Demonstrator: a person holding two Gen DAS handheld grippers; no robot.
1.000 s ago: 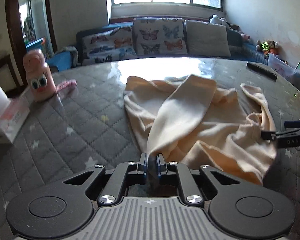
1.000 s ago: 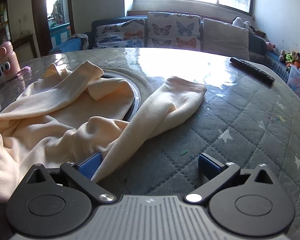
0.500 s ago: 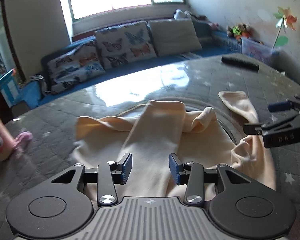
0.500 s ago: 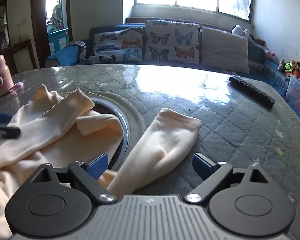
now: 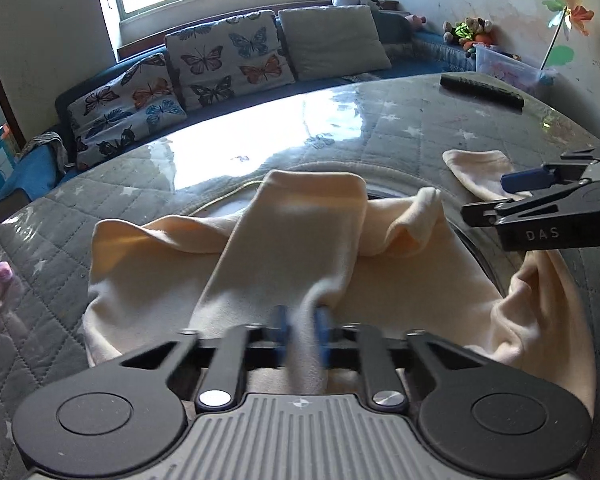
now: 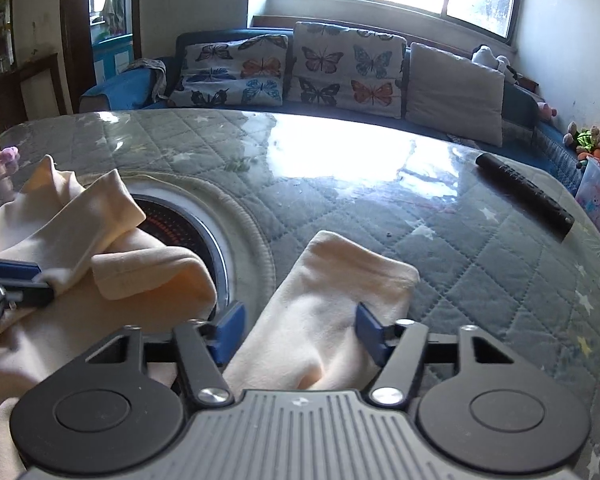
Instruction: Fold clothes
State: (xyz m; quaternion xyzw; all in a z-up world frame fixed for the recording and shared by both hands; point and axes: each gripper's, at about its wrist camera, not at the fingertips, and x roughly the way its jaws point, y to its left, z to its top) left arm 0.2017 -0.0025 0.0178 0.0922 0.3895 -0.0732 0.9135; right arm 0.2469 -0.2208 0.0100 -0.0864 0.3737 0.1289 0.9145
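Observation:
A cream long-sleeved garment (image 5: 284,264) lies crumpled on the grey quilted table (image 5: 400,132). My left gripper (image 5: 300,336) is shut on a fold of one sleeve that runs away from it. My right gripper (image 6: 300,328) is open, its blue pads on either side of the other sleeve (image 6: 332,304), whose cuff points away. The right gripper also shows in the left wrist view (image 5: 540,200) at the right, over that sleeve's cuff (image 5: 480,172). The left gripper's fingertips (image 6: 8,276) show at the left edge of the right wrist view.
A round inset hotplate (image 6: 180,228) sits in the table's middle, partly under the garment. A black remote (image 6: 524,192) lies at the far right. A pink item (image 6: 6,156) lies far left. A sofa with butterfly cushions (image 6: 300,68) stands behind the table.
My left gripper opened, moved right over the sleeve and has closed on a fold of it. My right gripper has moved forward along the other sleeve and narrowed its opening.

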